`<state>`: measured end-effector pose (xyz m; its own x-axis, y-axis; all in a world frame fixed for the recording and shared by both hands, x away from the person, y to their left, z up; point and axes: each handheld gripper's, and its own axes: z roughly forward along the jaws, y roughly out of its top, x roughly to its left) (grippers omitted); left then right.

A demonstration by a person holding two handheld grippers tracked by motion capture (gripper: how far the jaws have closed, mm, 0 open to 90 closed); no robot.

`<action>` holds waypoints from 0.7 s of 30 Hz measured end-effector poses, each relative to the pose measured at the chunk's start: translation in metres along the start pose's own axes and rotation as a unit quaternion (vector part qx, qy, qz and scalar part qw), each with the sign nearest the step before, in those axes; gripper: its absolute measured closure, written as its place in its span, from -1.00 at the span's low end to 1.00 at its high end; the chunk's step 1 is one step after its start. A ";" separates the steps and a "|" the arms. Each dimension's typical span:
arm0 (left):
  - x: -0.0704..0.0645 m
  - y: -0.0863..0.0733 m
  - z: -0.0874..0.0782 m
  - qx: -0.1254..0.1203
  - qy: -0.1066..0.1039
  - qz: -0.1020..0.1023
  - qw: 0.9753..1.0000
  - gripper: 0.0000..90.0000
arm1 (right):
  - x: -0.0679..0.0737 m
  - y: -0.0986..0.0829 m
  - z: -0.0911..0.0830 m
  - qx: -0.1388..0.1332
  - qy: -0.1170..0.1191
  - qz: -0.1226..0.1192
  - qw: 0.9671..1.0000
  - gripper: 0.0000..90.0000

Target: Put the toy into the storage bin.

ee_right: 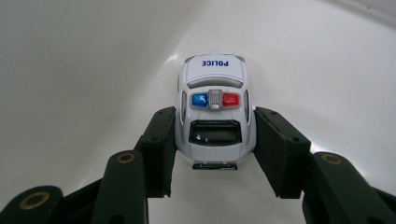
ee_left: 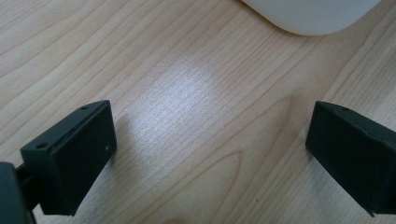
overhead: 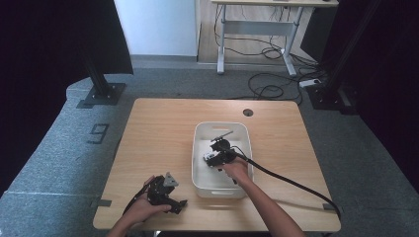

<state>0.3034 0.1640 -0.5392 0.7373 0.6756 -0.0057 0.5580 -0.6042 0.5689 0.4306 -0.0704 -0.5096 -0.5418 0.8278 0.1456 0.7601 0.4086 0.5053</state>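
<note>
Both grippers are chunky matte black: left gripper (ee_left: pixel 210 154) has blocky jaws with tiny screw holes, right gripper (ee_right: pixel 212 149) shows brass-ringed pivots. Thick black cable (overhead: pixel 291 181), grey triangular plate (overhead: pixel 170 179). Forearms bare, no sleeves.

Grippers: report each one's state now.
Left gripper: open, empty, over the wooden table.
Right gripper: shut on white toy police car inside white plastic bin.

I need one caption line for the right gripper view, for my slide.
Right gripper closed on a white police toy car inside the white tub.
</note>
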 end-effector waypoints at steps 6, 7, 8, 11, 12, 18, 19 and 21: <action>0.000 0.000 0.000 0.001 0.001 0.001 1.000 -0.96 | 0.022 0.003 0.004 -0.002 0.001 -0.030 1.000 0.03; 0.000 0.000 0.000 0.001 0.001 0.001 1.000 -0.96 | 0.023 0.003 0.004 -0.004 -0.001 -0.036 0.999 -0.01; 0.000 0.000 0.000 0.000 0.001 0.001 1.000 -0.96 | 0.025 0.003 0.004 -0.005 0.000 -0.036 0.999 -0.01; 0.000 0.000 0.000 0.000 0.001 0.001 1.000 -0.96 | 0.024 0.003 0.002 -0.002 0.002 -0.036 0.999 -0.04; 0.000 0.000 0.000 0.000 0.001 0.001 1.000 -0.96 | 0.023 0.003 0.001 0.000 0.001 -0.040 0.999 -0.06; 0.000 0.000 0.000 0.000 0.001 0.000 1.000 -0.96 | 0.024 0.003 -0.005 -0.008 0.007 -0.050 0.999 -0.11; 0.000 0.000 0.000 0.000 0.001 0.000 1.000 -0.96 | 0.024 0.002 -0.007 -0.010 0.008 -0.053 0.999 -0.12; 0.000 0.000 0.000 0.000 0.001 0.000 1.000 -0.95 | 0.023 0.003 -0.011 -0.015 0.010 -0.053 0.998 -0.13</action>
<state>0.3033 0.1640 -0.5391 0.7365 0.6764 -0.0037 0.5582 -0.6046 0.5682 0.4160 -0.0548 -0.4952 -0.6259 0.7725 0.1074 0.6871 0.4809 0.5446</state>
